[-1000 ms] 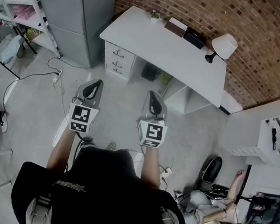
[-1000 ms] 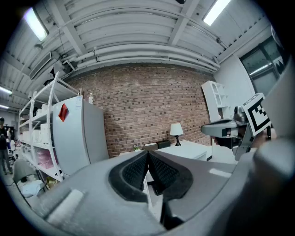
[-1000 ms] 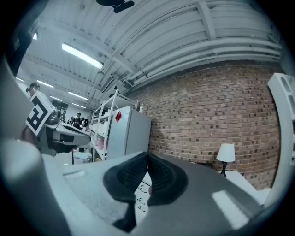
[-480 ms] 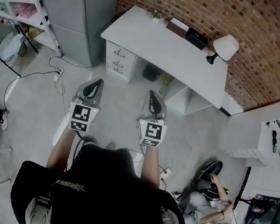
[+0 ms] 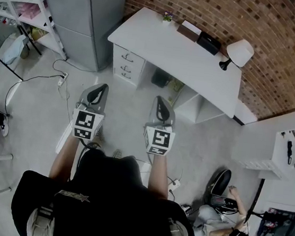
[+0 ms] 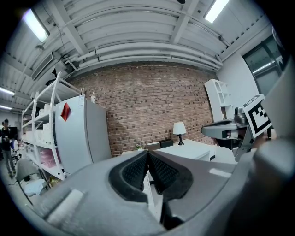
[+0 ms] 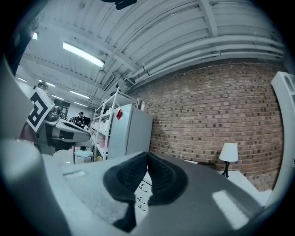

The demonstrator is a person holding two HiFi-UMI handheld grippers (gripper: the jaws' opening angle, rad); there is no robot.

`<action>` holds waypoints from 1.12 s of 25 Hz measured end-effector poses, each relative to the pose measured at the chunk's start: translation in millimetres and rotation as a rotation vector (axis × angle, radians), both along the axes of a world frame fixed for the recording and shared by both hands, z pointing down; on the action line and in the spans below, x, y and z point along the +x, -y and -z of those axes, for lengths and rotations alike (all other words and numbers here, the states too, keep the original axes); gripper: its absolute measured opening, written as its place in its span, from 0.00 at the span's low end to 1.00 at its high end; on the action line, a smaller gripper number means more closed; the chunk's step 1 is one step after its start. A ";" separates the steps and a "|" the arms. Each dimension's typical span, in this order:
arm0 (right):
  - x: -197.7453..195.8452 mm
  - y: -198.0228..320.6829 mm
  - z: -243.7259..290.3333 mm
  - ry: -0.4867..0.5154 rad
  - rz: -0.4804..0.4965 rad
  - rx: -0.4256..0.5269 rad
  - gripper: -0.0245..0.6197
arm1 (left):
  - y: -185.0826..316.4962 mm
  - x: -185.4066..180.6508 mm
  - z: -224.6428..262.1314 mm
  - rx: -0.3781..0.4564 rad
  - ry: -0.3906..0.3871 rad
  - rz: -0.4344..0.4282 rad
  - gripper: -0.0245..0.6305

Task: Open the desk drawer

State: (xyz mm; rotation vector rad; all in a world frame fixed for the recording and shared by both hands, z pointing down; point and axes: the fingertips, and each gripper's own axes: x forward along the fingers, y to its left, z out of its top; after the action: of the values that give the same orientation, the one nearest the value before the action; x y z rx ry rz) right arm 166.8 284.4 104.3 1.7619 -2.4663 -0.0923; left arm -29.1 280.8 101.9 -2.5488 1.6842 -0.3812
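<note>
A white desk [image 5: 182, 52] stands against the brick wall, with a stack of three shut drawers [image 5: 125, 66] under its left end. Both grippers are held side by side in the air over the floor, well short of the desk and pointing towards it. My left gripper [image 5: 101, 89] is shut on nothing, its dark pads [image 6: 159, 171] meeting at the tips. My right gripper [image 5: 160, 101] is likewise shut and holds nothing. In the right gripper view the drawer fronts [image 7: 144, 190] show through the gap below the pads. Each gripper sees the other at its side.
A grey fridge [image 5: 88, 16] and metal shelving [image 5: 20, 3] stand left of the desk. On the desk are a lamp [image 5: 238, 52], a black box [image 5: 208, 42] and a small plant [image 5: 166, 18]. Cables [image 5: 40, 80] trail over the floor. A person [image 5: 224, 234] sits low at the right.
Both grippers have kept still. The desk sits slightly further right in the head view, and the person at the lower right has shifted.
</note>
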 end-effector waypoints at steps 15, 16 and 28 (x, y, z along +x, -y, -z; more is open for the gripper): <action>-35.5 93.5 -15.7 -0.008 -0.036 -0.028 0.05 | 102.2 -32.6 -24.3 -0.053 -0.015 -0.036 0.05; -39.1 103.7 -17.2 -0.009 -0.040 -0.033 0.05 | 113.2 -35.6 -26.8 -0.062 -0.018 -0.040 0.05; -81.6 209.1 -47.8 -0.015 -0.113 -0.123 0.05 | 235.0 -70.1 -56.2 -0.146 -0.044 -0.119 0.05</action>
State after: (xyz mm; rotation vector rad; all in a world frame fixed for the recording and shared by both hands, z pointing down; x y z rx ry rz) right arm 85.2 75.4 152.1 1.8364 -2.3027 0.0550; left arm -99.2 45.8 158.2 -2.7644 1.5635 -0.4585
